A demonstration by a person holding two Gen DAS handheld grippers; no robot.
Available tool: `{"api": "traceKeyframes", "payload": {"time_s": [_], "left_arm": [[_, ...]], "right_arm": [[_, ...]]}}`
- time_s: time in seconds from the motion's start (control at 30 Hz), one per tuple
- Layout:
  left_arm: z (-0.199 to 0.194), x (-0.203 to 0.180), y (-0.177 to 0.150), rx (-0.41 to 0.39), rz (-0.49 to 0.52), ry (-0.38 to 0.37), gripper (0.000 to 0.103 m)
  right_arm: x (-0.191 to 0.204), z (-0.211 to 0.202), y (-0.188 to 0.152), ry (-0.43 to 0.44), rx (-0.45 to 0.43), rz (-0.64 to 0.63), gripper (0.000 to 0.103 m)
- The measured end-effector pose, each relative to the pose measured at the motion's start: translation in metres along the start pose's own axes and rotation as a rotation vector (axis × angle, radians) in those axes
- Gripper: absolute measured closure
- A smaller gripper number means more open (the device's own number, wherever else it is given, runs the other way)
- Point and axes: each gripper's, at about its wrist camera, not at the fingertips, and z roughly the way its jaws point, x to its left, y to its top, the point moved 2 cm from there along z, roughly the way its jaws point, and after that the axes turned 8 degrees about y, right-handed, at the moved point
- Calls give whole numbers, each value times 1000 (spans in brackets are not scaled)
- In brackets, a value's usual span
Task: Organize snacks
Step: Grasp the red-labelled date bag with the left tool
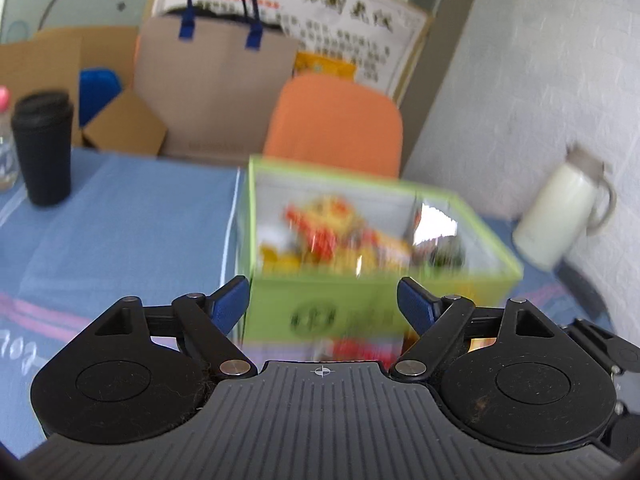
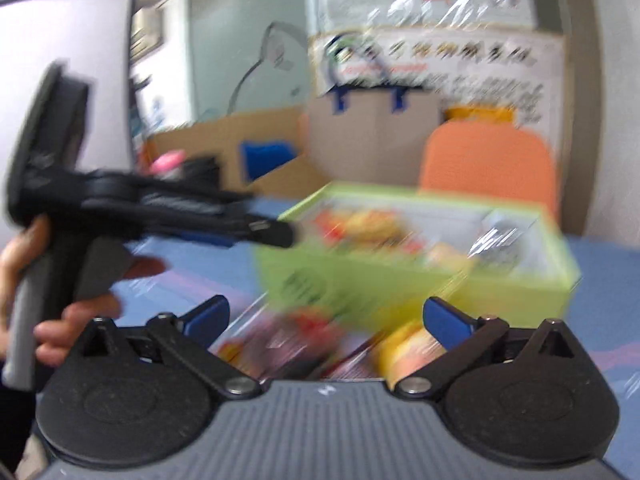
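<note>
A green cardboard box (image 1: 372,312) sits open on a table covered with a blue cloth (image 1: 120,232). Inside it lies a jumble of red and yellow snack packets (image 1: 332,232), with a silvery packet (image 1: 436,220) in a narrower section at the right end (motion blur hides any printing on them). The left gripper (image 1: 320,304) hovers just in front of the box's near wall, its blue-tipped fingers (image 1: 230,304) spread wide apart with nothing between them.

In the right wrist view, the right gripper (image 2: 326,320) is likewise spread open and empty. Below and between its fingers, more snack packets (image 2: 304,332) lie on the cloth just in front of the box, red and yellow, too smeared to identify. The left gripper shows at the left of this view, held in a person's hand (image 2: 80,312).

Behind the table stand an orange chair (image 1: 336,120), a brown paper bag with blue handles (image 1: 216,80) and an open cardboard carton (image 1: 124,128). A black cup (image 1: 42,148) stands on the cloth at far left, and a white jug (image 1: 564,216) at far right.
</note>
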Motion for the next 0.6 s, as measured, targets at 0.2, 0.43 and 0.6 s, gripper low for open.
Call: {"api": "traceKeyframes", "payload": {"time_s": [0.2,0.43,0.6], "left_arm": [[19,1,-25,137,83,-9,44],[21,4,-29,211,91,-173,77],[-11,-16,-43,170,124,-132,77]], "right_arm": [[24,44,-17,49,129,-21,1],[30,53,-13,126,154,-49,1],[49,22,-20,116,144,-100,1]]}}
